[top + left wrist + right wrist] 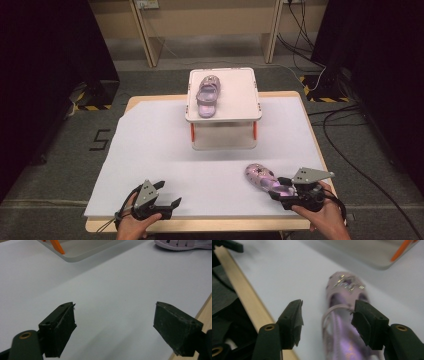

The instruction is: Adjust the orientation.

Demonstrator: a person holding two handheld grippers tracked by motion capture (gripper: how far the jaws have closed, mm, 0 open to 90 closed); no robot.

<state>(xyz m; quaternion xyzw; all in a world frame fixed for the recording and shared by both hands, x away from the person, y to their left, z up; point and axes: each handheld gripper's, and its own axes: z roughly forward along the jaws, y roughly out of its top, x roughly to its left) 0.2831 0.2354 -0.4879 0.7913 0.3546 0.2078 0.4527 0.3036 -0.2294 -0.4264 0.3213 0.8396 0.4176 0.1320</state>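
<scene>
On the white table sheet (pixel 150 150), the right gripper (pixel 278 191) stands released around the heel of a purple sandal (pixel 261 176) near the front edge, while the left gripper (pixel 167 195) rests with jaws spread, holding nothing.

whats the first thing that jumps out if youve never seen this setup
Two matching lilac sandals: one sandal lies on a raised white tray at the table's far side, the other sandal on the white sheet near the front edge. The right claw stands open around that near sandal's heel end, while the left claw rests open.
</scene>
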